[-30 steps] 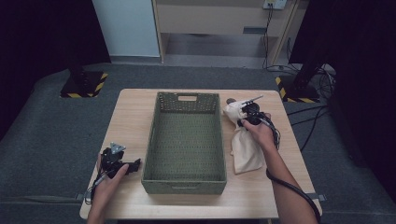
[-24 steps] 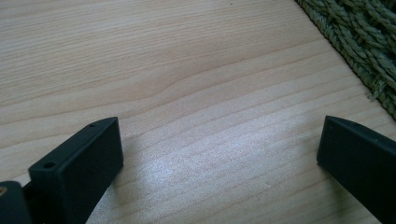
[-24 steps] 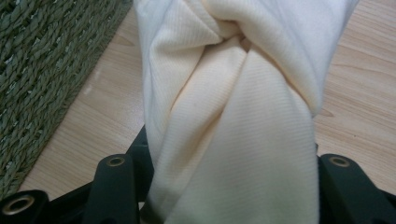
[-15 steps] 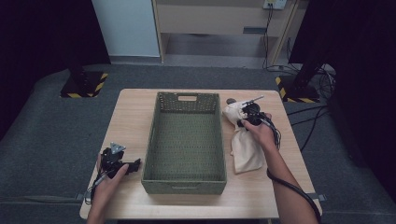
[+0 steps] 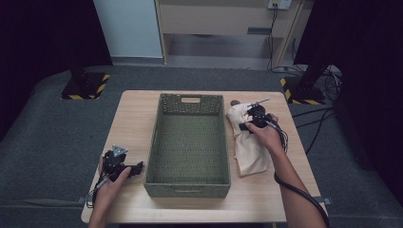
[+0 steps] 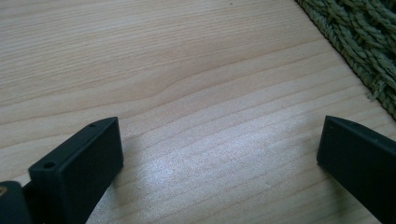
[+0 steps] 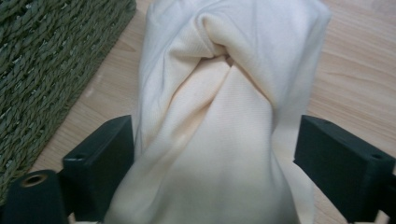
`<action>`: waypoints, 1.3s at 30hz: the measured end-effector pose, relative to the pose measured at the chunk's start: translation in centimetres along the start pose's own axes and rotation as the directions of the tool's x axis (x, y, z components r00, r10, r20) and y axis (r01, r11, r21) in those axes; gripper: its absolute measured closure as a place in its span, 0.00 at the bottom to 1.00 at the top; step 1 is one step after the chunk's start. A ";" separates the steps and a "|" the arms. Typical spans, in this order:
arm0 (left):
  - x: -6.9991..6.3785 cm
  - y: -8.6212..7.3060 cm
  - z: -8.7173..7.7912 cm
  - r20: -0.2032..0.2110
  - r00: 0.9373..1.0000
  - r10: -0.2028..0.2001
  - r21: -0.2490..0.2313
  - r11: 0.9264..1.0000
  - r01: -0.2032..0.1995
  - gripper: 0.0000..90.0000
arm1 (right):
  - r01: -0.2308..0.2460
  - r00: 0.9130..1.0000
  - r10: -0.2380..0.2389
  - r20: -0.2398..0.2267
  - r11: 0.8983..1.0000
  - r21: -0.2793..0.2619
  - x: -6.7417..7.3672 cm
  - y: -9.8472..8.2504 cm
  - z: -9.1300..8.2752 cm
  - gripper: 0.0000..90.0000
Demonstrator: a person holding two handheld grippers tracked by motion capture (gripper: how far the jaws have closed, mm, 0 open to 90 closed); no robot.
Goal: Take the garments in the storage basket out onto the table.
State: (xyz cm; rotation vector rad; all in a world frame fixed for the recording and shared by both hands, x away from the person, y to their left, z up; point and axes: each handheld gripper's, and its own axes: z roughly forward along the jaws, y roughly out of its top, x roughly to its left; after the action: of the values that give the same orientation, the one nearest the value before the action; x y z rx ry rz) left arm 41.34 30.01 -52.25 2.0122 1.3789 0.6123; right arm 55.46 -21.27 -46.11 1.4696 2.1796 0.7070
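A cream cloth [image 5: 250, 148] lies bunched on the wooden table [image 5: 133, 118], just right of a green woven basket [image 5: 157, 137]. My right gripper [image 5: 246, 123] sits at the cloth's far end. Its jaws have just been opening and now stand wide, with a fold of the cloth [image 7: 224, 116] between them and no longer squeezed. In the right gripper view the right gripper [image 7: 215, 163] straddles that fold, with the basket wall [image 7: 42, 60] to the left. My left gripper [image 5: 138, 167] rests near the basket's near left corner. The left gripper [image 6: 219, 154] is open over bare wood.
The basket is empty and takes up the middle of the table; its woven side [image 6: 355, 42] is close to the left gripper. A small dark object [image 5: 234, 102] lies beyond the cloth. Cables [image 5: 304, 118] trail off the table's right edge.
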 end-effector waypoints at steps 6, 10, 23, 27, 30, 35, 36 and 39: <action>0.0 0.0 0.0 0.000 1.000 0.000 0.000 1.000 0.000 0.00 | 0.001 1.000 -0.001 -0.005 1.000 -0.028 0.1 -0.2 -1.1 0.05; 0.0 0.0 0.0 0.000 1.000 0.000 0.000 1.000 0.000 0.00 | -0.002 1.000 0.001 -0.018 0.998 -0.055 0.1 -0.3 -1.9 0.05; 0.0 0.0 0.0 0.000 1.000 0.000 0.000 1.000 0.000 0.00 | 0.000 0.999 -0.004 -0.032 0.992 -0.124 0.6 -0.8 -3.9 0.04; 0.0 0.0 0.0 0.000 1.000 0.000 0.000 1.000 0.000 0.00 | -0.010 0.999 0.003 -0.046 0.990 -0.140 0.7 -1.0 -4.3 0.04; 0.0 0.0 0.0 0.000 1.000 0.000 0.000 1.000 0.000 0.00 | -0.010 0.999 0.003 -0.053 0.990 -0.143 0.8 -1.1 -4.5 0.04; 0.0 0.0 0.0 0.000 1.000 0.000 0.000 1.000 0.000 0.00 | -0.005 0.999 -0.003 -0.054 0.989 -0.148 0.8 -1.3 -4.9 0.04; 0.0 0.0 0.0 0.000 1.000 0.000 0.000 1.000 0.000 0.00 | -0.004 0.999 -0.004 -0.053 0.989 -0.148 0.7 -1.3 -4.9 0.04; 0.0 0.0 0.0 0.000 1.000 0.000 0.000 1.000 0.000 0.00 | -0.005 0.999 -0.003 -0.052 0.988 -0.155 0.6 -1.5 -5.3 0.04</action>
State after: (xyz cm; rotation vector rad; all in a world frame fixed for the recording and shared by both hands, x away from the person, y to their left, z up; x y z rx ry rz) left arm 41.33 30.01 -52.25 2.0123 1.3789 0.6122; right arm 51.04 -22.06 -42.92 1.3872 2.1099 0.9035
